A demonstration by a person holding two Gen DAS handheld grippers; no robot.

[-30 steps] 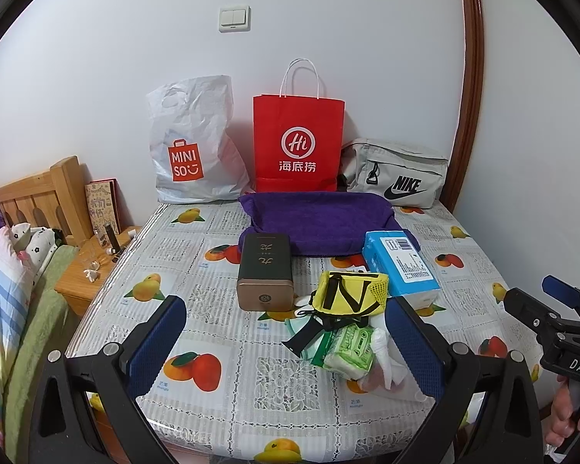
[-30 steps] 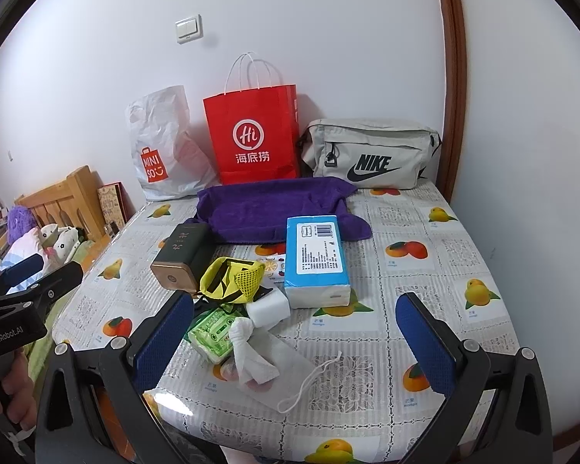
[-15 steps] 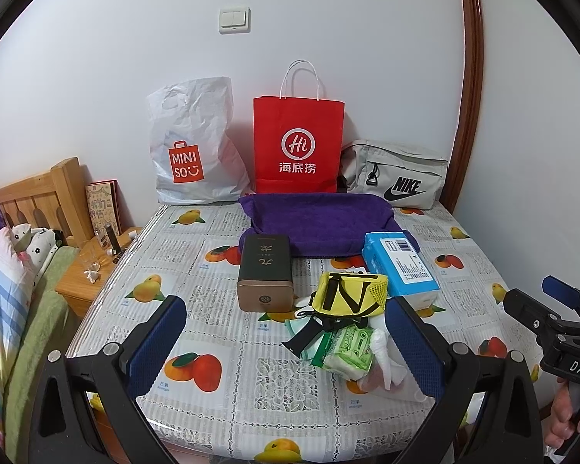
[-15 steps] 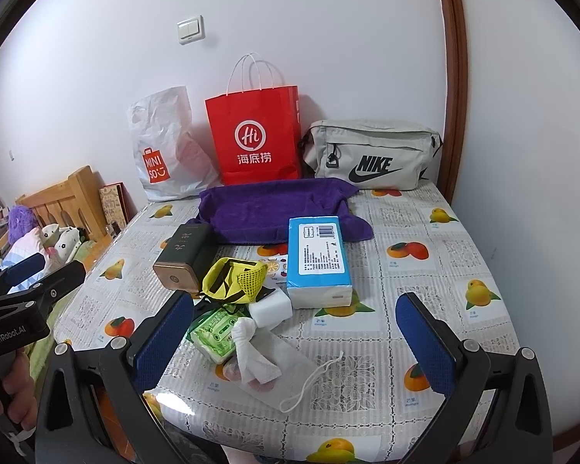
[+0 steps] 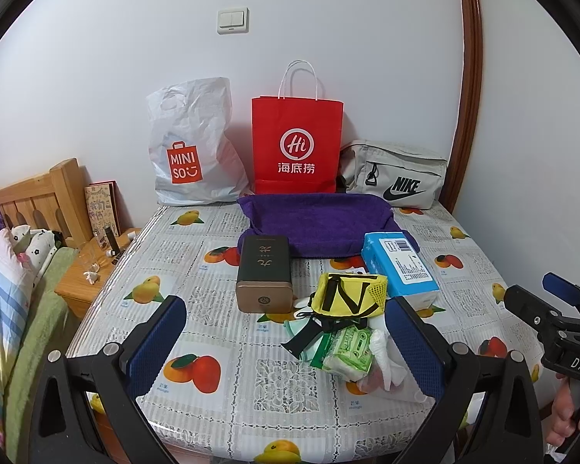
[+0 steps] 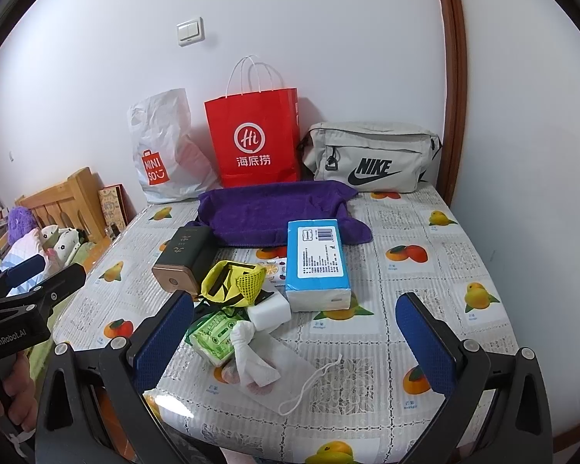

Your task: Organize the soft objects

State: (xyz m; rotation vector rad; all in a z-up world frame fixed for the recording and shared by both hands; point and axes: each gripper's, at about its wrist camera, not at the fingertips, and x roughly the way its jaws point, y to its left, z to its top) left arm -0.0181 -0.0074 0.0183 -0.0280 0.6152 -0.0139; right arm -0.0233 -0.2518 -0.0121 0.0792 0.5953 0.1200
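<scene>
Both claws, left (image 5: 288, 342) and right (image 6: 295, 338), hang spread apart and empty above the near table edge (image 6: 328, 431). Only the right view shows the white sponge (image 6: 270, 312) and mask loop (image 6: 313, 381). The soft pile sits mid-table: yellow pouch (image 5: 348, 294), green wipes (image 5: 350, 352), blue tissue pack (image 6: 316, 263), with a purple towel (image 5: 321, 221) behind and bags against the wall.

A fruit-print cloth covers the worktop (image 5: 220, 332). At twelve o'clock lies a purple towel (image 5: 321, 220), behind it a red paper bag (image 5: 295, 147) (white logo). The tissue pack (image 6: 316, 259) is blue, the pouch (image 5: 348, 294) yellow with black straps.
</scene>
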